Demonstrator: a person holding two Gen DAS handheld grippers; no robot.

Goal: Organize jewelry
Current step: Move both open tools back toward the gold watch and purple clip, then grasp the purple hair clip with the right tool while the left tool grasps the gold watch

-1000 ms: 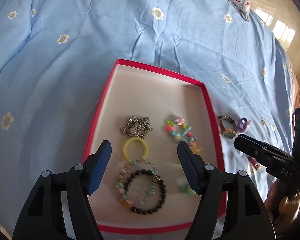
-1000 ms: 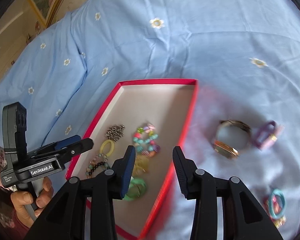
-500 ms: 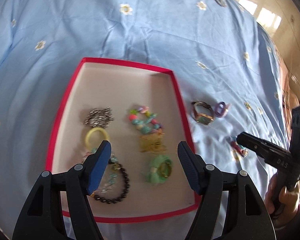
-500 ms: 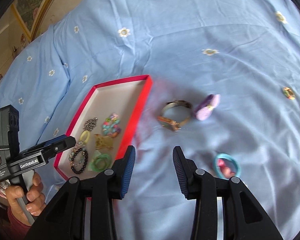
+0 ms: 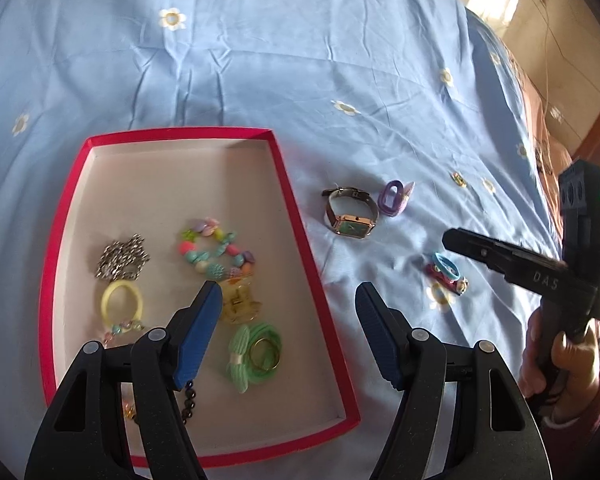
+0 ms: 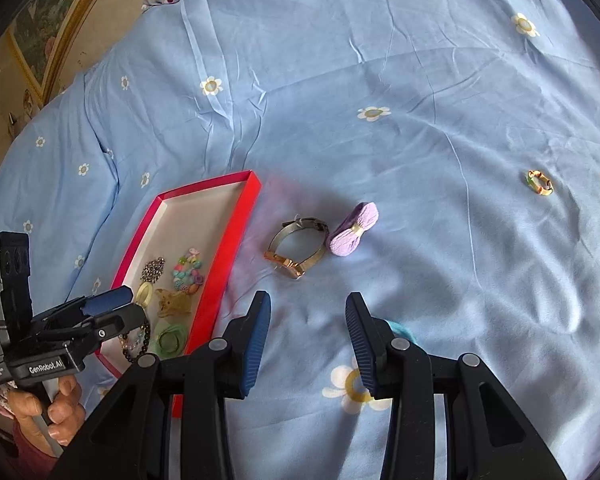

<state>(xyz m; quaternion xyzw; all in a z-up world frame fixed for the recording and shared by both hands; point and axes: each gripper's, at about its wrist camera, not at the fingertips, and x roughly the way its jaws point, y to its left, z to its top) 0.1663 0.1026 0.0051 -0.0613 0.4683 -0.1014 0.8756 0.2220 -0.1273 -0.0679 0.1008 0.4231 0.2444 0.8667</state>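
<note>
Your right gripper (image 6: 307, 336) has swung off the tray (image 5: 300, 216) onto the sheet (image 6: 380, 80), jaws apart and empty. Left gripper (image 5: 288, 336) spread too, holding nothing. Watch (image 6: 296, 246) and bow (image 6: 354, 234) lie ahead on the sheet; likely next pick.

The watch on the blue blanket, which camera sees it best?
The left wrist view: the watch shows its green square face and whole band. In the right wrist view the watch is edge-on, so the face is hidden.
</note>
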